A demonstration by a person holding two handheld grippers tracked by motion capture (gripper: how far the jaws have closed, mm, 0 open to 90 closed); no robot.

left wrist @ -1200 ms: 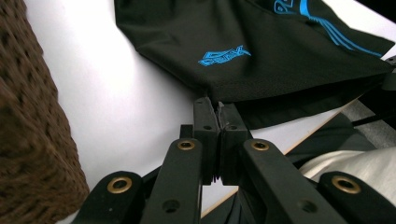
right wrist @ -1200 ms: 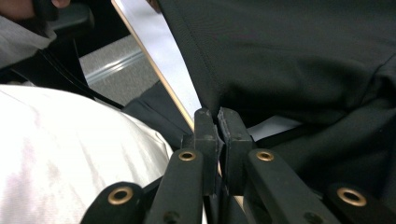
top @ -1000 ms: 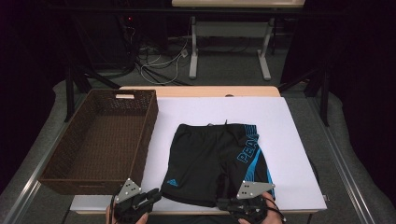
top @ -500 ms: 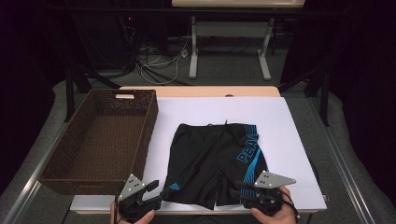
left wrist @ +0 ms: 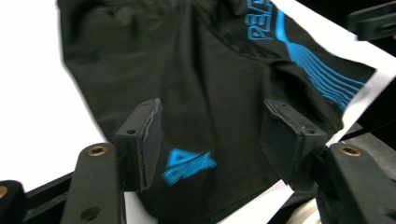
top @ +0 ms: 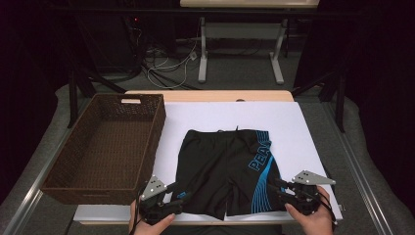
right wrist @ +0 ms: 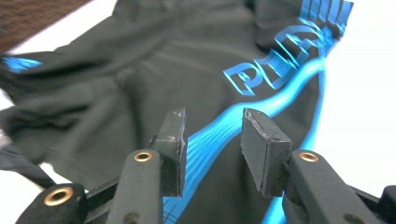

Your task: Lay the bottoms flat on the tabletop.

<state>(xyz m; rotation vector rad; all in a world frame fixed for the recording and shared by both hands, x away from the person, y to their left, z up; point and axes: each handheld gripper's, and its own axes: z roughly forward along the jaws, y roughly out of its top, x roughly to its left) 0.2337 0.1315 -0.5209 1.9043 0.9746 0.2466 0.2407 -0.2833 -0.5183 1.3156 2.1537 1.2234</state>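
Shorts: black swim shorts (top: 227, 171) lie flat on the white table (top: 303, 127), lower centre of the high view.
Writing: blue side lettering, not fully readable; small blue logo at the hem.
Left tongs (top: 172, 188): just opening, holding nothing.
Right tongs (top: 277, 185): parted, empty.

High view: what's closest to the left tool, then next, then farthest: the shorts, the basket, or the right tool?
From the left tool:
1. Shorts, right beside it.
2. Basket, its near corner just left.
3. Right tool, across the shorts' hems.

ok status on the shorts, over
Left gripper and right gripper both open, jaws just opened, nothing pinched. Swim shorts flat on white sheet. Wicker basket alongside, nothing blocking.
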